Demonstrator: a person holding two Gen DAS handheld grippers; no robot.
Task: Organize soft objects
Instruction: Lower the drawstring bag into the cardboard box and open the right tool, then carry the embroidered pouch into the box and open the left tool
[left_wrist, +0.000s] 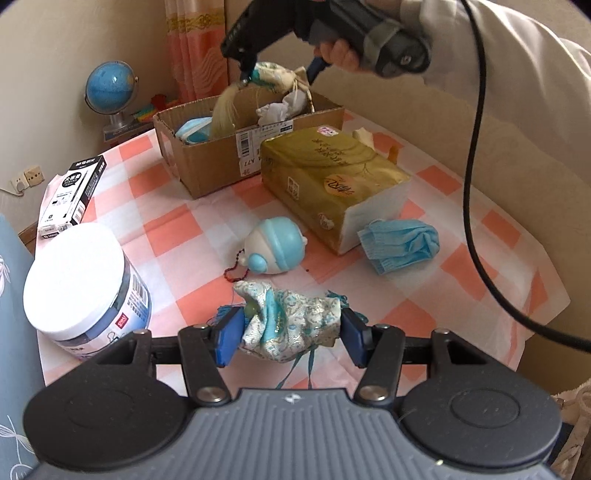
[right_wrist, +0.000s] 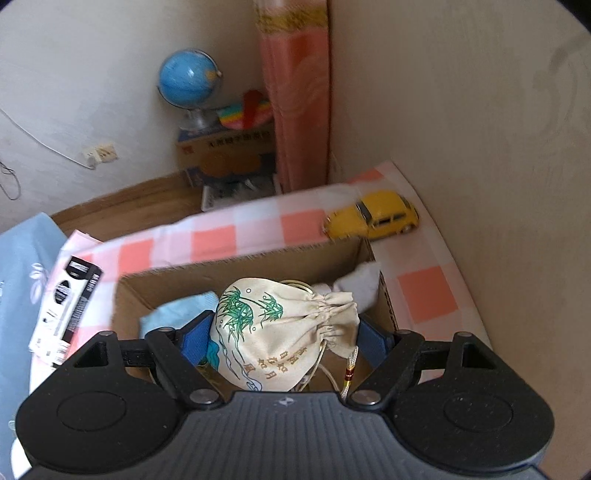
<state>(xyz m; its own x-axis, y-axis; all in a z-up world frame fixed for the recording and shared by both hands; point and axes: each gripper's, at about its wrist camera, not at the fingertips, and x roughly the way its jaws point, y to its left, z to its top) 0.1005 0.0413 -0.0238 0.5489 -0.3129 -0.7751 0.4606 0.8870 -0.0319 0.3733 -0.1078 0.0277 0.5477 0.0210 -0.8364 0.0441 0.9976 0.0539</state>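
My left gripper (left_wrist: 291, 332) is shut on a blue and white brocade pouch (left_wrist: 295, 323), held just above the checked tablecloth. My right gripper (right_wrist: 284, 334) is shut on a cream drawstring pouch (right_wrist: 273, 332) with green bamboo print, held over the open cardboard box (right_wrist: 236, 267). In the left wrist view the right gripper (left_wrist: 255, 75) hangs over that box (left_wrist: 207, 166) with the cream pouch (left_wrist: 273, 77). The box holds a blue mask (left_wrist: 194, 129) and white crumpled tissue (left_wrist: 275, 110). A blue face mask (left_wrist: 400, 243) and a blue and white round toy (left_wrist: 277, 245) lie on the table.
A gold tissue pack (left_wrist: 332, 177) lies beside the box. A white-lidded jar (left_wrist: 85, 284) and a black and white carton (left_wrist: 74, 192) stand at the left. A yellow toy car (right_wrist: 373, 216) sits behind the box. A globe (right_wrist: 188, 83) stands in the corner.
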